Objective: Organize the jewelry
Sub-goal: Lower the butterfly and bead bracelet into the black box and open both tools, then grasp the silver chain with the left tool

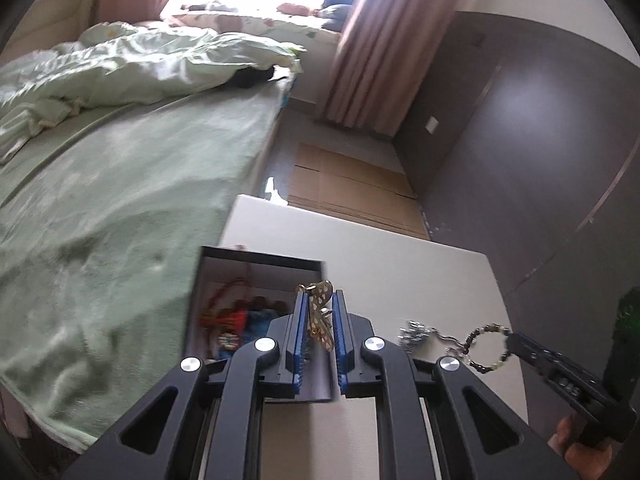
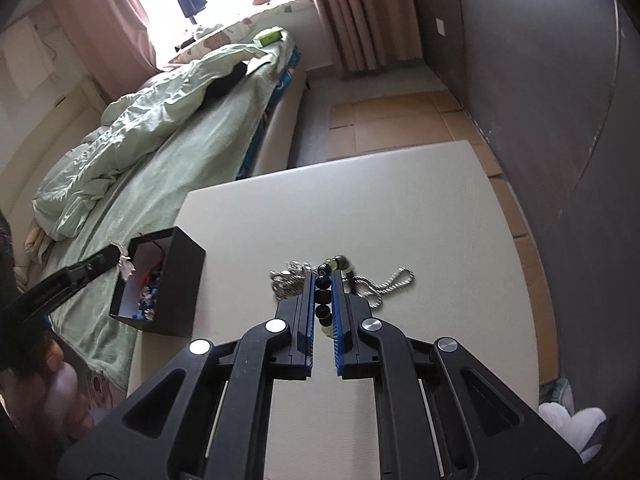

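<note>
My left gripper (image 1: 320,300) is shut on a gold butterfly-shaped ornament (image 1: 320,316) and holds it over the open black box (image 1: 256,262), which holds red and blue jewelry (image 1: 240,320). In the right wrist view the left gripper (image 2: 116,258) hovers at the box (image 2: 180,280) rim. My right gripper (image 2: 326,280) is shut on a dark beaded bracelet (image 2: 324,292), just above the white table (image 2: 360,208). A silver chain (image 2: 384,284) lies on the table under it. The bracelet (image 1: 486,346) and right gripper (image 1: 516,340) also show in the left wrist view.
A bed with green sheets (image 2: 160,168) runs along the table's left side. A dark wall (image 2: 540,100) stands on the right. Flattened cardboard (image 1: 348,188) lies on the floor beyond the table. The person's hand (image 1: 576,436) holds the right gripper's handle.
</note>
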### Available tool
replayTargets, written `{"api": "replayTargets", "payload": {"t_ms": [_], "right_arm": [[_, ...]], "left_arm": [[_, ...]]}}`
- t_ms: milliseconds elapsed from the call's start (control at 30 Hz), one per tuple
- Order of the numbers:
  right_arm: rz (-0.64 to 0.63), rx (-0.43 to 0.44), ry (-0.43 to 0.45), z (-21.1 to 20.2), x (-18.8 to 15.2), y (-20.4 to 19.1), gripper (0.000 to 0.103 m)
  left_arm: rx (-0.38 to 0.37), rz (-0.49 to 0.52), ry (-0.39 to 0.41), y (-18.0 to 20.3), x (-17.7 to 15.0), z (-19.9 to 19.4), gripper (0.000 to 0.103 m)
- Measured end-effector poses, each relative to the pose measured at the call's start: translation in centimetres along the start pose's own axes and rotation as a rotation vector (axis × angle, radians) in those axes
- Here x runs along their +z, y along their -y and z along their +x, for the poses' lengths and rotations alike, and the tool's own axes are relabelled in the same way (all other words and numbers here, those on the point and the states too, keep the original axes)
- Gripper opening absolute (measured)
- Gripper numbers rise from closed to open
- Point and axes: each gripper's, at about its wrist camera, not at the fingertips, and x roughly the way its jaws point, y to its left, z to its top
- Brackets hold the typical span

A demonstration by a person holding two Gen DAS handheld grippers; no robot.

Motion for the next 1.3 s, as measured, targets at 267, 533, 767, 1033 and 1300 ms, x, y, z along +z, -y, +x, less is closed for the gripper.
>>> {"api": "replayTargets", "payload": {"t_ms": [267,533,767,1033,1300], "right_arm": [[-0.058,0.072,0.026,0.5,1.4,-4.0,0.009],[-0.15,0.176,0.044,0.9,2.5,-10.0,0.009],[-0.238,0.241,0.04,1.8,3.2,-15.0,0.009],[-0.24,0.235,-0.043,5.1,2.8,-16.7,0.022],[-0.092,0.199,0.001,3.3,4.4,-10.8,0.074]], "left_arm": [[-0.029,-0.067,-0.019,-3.2,-0.1,0.3,0.036],[-0.024,-0.14,0.032,-6.0,-0.1,-1.5,0.056],[0.023,-0.15,0.048,-7.3,-0.3,-2.5,0.056],[0.043,-0.174,0.036,-8.3,-0.2,-1.8,0.056],[0.061,-0.127,0.046,-7.3,-0.3,-1.8,0.056]]}}
